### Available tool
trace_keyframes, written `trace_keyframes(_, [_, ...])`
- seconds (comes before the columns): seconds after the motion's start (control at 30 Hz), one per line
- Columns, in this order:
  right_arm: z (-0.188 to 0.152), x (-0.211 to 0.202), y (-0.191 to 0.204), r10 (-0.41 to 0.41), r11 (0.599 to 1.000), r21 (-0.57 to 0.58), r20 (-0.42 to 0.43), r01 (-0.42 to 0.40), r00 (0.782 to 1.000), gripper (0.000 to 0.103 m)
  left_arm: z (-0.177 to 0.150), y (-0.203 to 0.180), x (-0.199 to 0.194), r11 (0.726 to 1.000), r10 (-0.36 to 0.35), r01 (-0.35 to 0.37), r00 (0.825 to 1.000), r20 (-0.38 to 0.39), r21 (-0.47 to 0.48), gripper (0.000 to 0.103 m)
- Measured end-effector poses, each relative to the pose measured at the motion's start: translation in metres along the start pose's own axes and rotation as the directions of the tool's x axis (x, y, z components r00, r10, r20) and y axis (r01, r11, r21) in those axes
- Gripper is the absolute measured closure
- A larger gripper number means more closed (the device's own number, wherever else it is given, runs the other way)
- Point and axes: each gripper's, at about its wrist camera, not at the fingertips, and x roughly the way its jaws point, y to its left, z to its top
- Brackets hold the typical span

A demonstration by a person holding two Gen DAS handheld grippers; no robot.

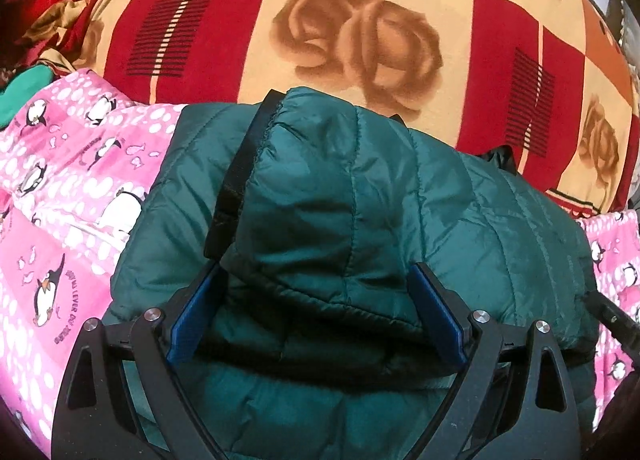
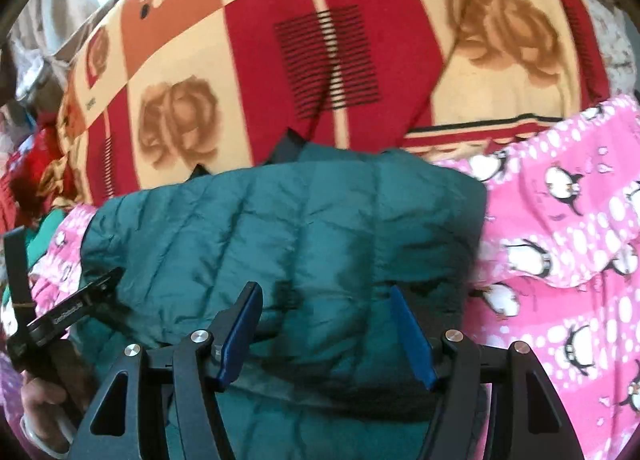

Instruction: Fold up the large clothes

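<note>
A dark green quilted jacket [image 1: 360, 196], puffy and slightly glossy with stitched channels, lies folded into a thick bundle on a pink penguin-print blanket [image 1: 60, 188]. A sleeve or folded panel with a black-bound edge lies on top, running away from the left wrist camera; a black lining shows in the fold nearest that camera. The fabric is creased and soft, the outline rounded.

The left gripper [image 1: 318, 280] stands over the near edge of the jacket, its blue pads wide apart with the top fold bulging up between them; whether the pads press the fabric I cannot tell. The right gripper [image 2: 326, 296] hangs over the jacket's near edge too, jaws at a middling width, blue pads on either side of a ridge of fabric; I cannot tell if they grip it. In the right wrist view the left gripper's black frame shows at the jacket's left edge, held by a hand [image 2: 44, 400].

Beyond the jacket spreads a fuzzy bedspread [image 1: 360, 20] in red, orange and cream squares with brown roses and the word "love".
</note>
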Motion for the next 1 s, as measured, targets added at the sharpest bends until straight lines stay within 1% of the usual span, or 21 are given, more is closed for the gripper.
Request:
trace_keyframes(0.07, [-0.004, 0.017, 0.003, -0.022, 1.0, -0.022, -0.039, 0.021, 0.999, 0.039, 0.0, -0.002, 0.001, 1.0, 0.01, -0.01, 1.0, 0.002, 0.008, 0.011])
trace_keyframes(0.13, [-0.006, 0.021, 0.007, -0.044, 0.998, -0.044, -0.038, 0.042, 0.998, 0.038, -0.001, -0.003, 0.001, 1.0, 0.017, -0.017, 1.0, 0.005, 0.016, 0.01])
trace_keyframes(0.23, [-0.006, 0.012, 0.01, -0.049, 0.998, -0.045, -0.029, 0.047, 0.998, 0.038, -0.002, -0.003, -0.004, 0.999, 0.023, -0.023, 1.0, 0.0, 0.023, 0.01])
trace_keyframes(0.33, [-0.008, -0.006, 0.003, -0.014, 1.0, 0.016, -0.004, 0.014, 1.0, 0.038, -0.004, -0.001, -0.016, 0.999, 0.017, -0.017, 1.0, -0.011, 0.037, 0.01])
trace_keyframes(0.43, [-0.009, -0.016, -0.002, -0.002, 0.998, 0.068, 0.011, 0.001, 1.0, 0.032, -0.008, 0.001, -0.03, 0.997, 0.033, -0.033, 0.999, 0.007, 0.066, 0.01])
trace_keyframes(0.53, [-0.012, -0.018, -0.001, -0.045, 0.997, 0.06, -0.002, 0.045, 0.999, 0.031, -0.013, 0.004, -0.047, 0.992, 0.066, -0.069, 0.997, 0.032, 0.11, 0.01])
trace_keyframes(0.73, [-0.022, -0.03, 0.01, -0.067, 0.997, 0.035, 0.004, 0.066, 0.998, 0.031, -0.024, 0.016, -0.074, 0.983, 0.095, -0.106, 0.993, 0.076, 0.15, 0.01])
trace_keyframes(1.0, [-0.046, -0.038, 0.009, -0.084, 0.995, 0.048, -0.026, 0.085, 0.996, 0.031, -0.041, 0.033, -0.088, 0.981, 0.117, -0.127, 0.99, 0.075, 0.15, 0.01])
